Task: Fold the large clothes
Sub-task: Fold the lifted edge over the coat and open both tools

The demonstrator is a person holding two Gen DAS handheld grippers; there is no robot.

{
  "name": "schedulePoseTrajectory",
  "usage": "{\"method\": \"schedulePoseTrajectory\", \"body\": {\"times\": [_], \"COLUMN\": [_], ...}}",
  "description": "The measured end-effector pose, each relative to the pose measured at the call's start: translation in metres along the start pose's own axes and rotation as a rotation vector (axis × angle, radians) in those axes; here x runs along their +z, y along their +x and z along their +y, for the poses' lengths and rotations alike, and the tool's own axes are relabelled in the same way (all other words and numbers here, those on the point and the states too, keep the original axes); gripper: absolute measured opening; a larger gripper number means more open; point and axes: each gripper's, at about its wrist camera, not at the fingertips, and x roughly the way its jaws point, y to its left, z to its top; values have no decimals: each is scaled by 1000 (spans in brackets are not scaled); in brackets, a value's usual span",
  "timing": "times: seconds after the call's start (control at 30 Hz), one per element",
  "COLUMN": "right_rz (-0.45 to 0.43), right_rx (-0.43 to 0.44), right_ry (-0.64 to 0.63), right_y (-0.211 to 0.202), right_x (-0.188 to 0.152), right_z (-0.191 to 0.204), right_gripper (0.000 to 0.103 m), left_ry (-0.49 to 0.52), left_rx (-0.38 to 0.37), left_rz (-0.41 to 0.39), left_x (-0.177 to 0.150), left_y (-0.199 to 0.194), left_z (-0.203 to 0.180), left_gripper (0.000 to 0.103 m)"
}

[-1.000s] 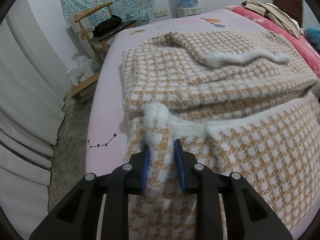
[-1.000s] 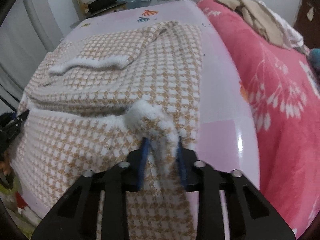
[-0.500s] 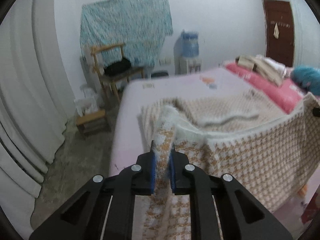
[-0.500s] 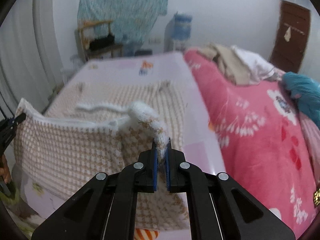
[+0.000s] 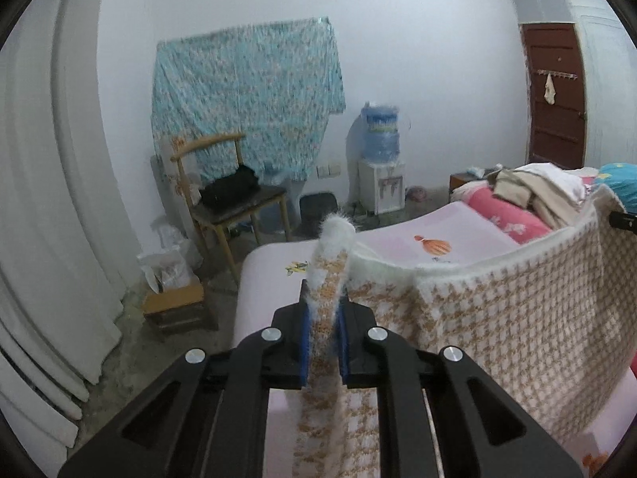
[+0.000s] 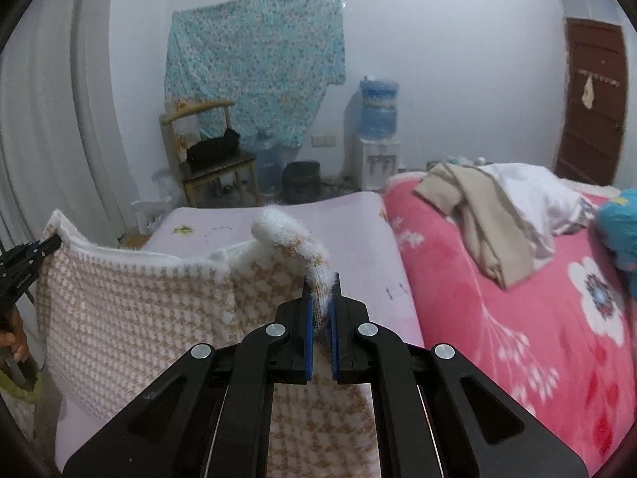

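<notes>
Left wrist view: we see the bed [image 5: 398, 239] with its pale pink sheet running away from us, a pink floral blanket [image 5: 505, 215] along its right side. Over the bed we have the houndstooth garment [image 5: 497, 318], tan and white with a fuzzy white hem, hanging as a raised curtain between our two claws, top edge sagging slightly in the middle. Lower part drapes down toward the near end of the bed.

Teal floral cloth [image 5: 247, 91] hangs on the back wall, wooden chair [image 5: 223, 199] with a dark bag below it, water dispenser [image 5: 380, 167] to the right, brown door [image 5: 553, 95] at far right. Pile of beige and white clothes [image 5: 533, 187] sits on the pink blanket.

Our left claw [image 5: 323, 334] is clenched on the garment's left top corner; fabric bunches up between the blue pads, fuzzy tip poking above them.

Right wrist view: our right claw [image 6: 320, 318] is clamped on the right top corner of the garment [image 6: 131, 310], hem curling over leftward above the pads. The left claw [image 6: 28, 259] shows at the left edge holding the far corner. Bed sheet [image 6: 310, 215] visible behind the fabric, pink blanket [image 6: 517, 318] to the right with the clothes pile [image 6: 485, 207] on it.
</notes>
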Motion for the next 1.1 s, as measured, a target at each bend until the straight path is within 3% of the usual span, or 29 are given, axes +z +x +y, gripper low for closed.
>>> {"method": "schedulePoseTrajectory", "body": {"times": [0.13, 0.3, 0.37, 0.4, 0.43, 0.5, 0.53, 0.6, 0.73, 0.93, 1.1], "right_rz": [102, 302, 349, 349, 346, 342, 343, 345, 310, 259, 187], "right_rx": [10, 78, 105, 108, 110, 154, 174, 208, 211, 164, 119], "right_ry": [7, 71, 92, 102, 117, 185, 224, 305, 391, 418, 280], "right_y": [71, 160, 177, 179, 180, 178, 177, 175, 157, 122, 52], "right_x": [5, -22, -34, -37, -39, -41, -42, -45, -43, -31, -31], "right_z": [-6, -24, -32, -35, -40, -57, -64, -81, -96, -106, -68], "right_gripper": [4, 6, 12, 25, 40, 53, 60, 63, 69, 72, 76], "left_ry": [-7, -77, -134, -155, -171, -250, -308, -417, -638, -563, -354], "left_rx": [-3, -57, -97, -111, -120, -165, -187, -213, -253, -258, -261], "left_rz": [120, 367, 435, 444, 447, 447, 442, 421, 373, 298, 174], "left_x": [1, -29, -42, -44, -45, -47, -47, -50, -52, -30, -10], "left_y": [75, 167, 184, 187, 189, 188, 188, 186, 174, 120, 25], "left_z": [1, 15, 23, 25, 28, 40, 50, 69, 100, 93, 57], "left_gripper": [11, 11, 14, 17, 21, 29, 39, 49, 50, 52, 66]}}
